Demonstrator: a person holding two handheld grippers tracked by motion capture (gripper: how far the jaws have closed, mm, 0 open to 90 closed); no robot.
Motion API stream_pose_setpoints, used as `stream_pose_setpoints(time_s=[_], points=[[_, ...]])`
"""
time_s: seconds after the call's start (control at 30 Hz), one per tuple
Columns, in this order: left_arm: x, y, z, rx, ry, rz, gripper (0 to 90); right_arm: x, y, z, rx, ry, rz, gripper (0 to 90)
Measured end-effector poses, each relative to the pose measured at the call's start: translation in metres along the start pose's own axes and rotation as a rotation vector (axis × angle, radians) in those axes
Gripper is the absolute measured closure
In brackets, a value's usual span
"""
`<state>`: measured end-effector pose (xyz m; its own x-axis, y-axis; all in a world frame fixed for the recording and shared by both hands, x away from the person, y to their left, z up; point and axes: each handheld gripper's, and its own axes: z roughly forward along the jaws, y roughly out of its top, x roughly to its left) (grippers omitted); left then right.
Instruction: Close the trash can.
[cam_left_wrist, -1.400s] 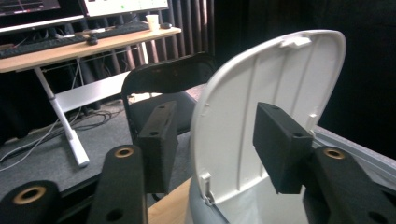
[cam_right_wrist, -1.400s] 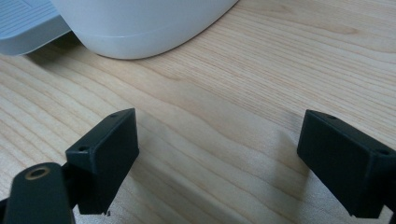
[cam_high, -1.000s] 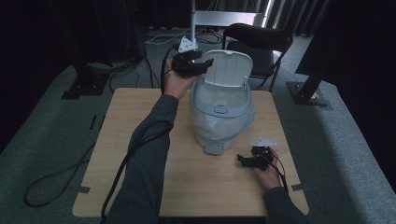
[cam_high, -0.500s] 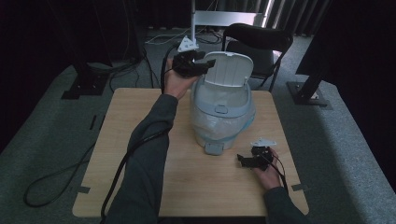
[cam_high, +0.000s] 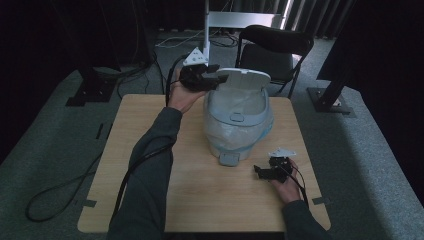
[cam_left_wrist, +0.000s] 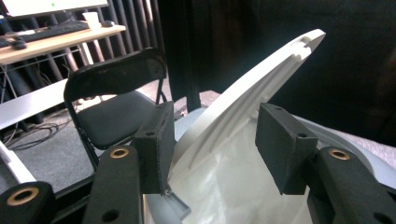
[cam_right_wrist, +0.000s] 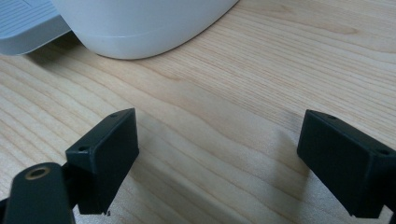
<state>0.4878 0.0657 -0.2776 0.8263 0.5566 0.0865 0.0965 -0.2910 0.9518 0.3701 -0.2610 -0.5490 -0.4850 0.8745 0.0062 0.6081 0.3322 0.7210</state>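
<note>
A white and grey pedal bin (cam_high: 239, 125) with a clear liner (cam_left_wrist: 233, 182) stands on the wooden table (cam_high: 145, 115), its lid (cam_high: 245, 80) raised. My left gripper (cam_high: 220, 79) is held up at the lid's left edge. In the left gripper view the lid (cam_left_wrist: 261, 79) runs between the jaws of the left gripper (cam_left_wrist: 215, 140), which have just been closing a little and stand apart, not pressing it. My right gripper (cam_high: 257, 171) rests low on the table by the bin's pedal (cam_high: 229, 159). The right gripper (cam_right_wrist: 217, 154) is open over bare wood, with nothing between its jaws.
A black folding chair (cam_high: 272, 50) stands behind the table, next to a white stand pole (cam_high: 206, 30). A cable (cam_high: 55, 195) loops on the floor at the left. The bin's base (cam_right_wrist: 140, 23) and pedal (cam_right_wrist: 23, 23) lie just ahead of my right gripper.
The left gripper has shifted slightly at the lid's edge and its jaws have narrowed a little. The lid stays up. The right hand has not moved.
</note>
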Motion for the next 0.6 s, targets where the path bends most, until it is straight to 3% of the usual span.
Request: stream_pose_setpoints(time_s=[0.37, 0.6], points=[[-0.007, -0.009, -0.008, 0.023, -0.084, 0.014, 43.4, 0.0, 0.0, 0.0, 0.0, 0.001, 0.001, 11.5], [-0.012, -0.01, -0.005, 0.05, -0.119, 0.056, 42.4, 0.0, 0.0, 0.0, 0.0, 0.001, 0.001, 11.5]])
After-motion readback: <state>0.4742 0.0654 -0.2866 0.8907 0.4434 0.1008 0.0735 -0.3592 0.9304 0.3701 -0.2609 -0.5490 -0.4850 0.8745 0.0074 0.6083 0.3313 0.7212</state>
